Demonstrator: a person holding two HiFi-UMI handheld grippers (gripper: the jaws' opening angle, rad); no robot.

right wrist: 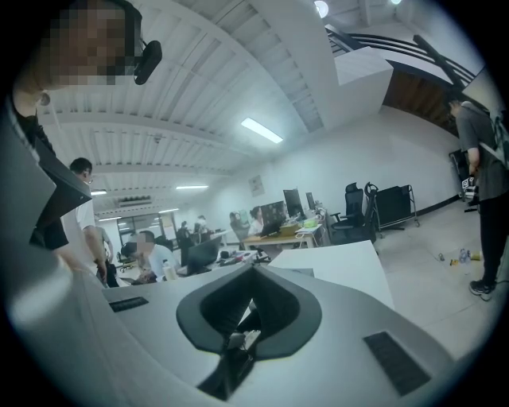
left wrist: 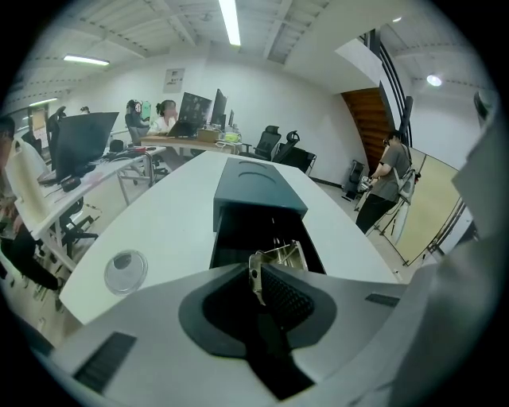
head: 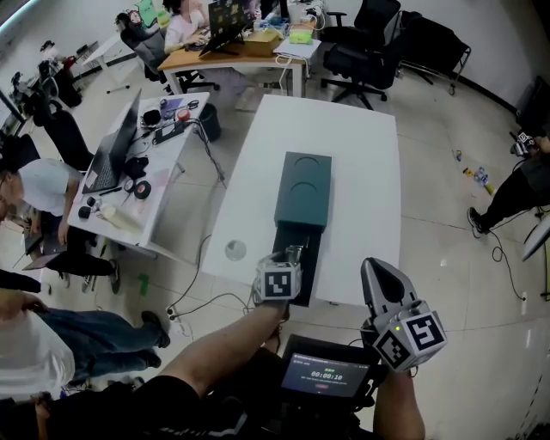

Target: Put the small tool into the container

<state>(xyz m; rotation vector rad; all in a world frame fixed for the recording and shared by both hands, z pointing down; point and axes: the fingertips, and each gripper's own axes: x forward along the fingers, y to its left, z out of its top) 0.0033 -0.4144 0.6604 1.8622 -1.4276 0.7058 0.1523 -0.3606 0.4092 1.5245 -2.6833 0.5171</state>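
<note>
Left gripper (left wrist: 261,278) clamps the tool (left wrist: 280,254) over the open drawer (left wrist: 238,232) of the container (head: 302,185). Right gripper (head: 382,284), jaws together and empty, hangs off the table's (head: 361,146) near edge.

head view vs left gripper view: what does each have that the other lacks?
Head view only: the right tool, off the white table's near edge; a timer screen. Left gripper view only: ceiling lights; the ribbed pad pressed on the metal piece. Both: the left tool gripping that piece at the green container's open drawer; a clear disc on the table.
</note>
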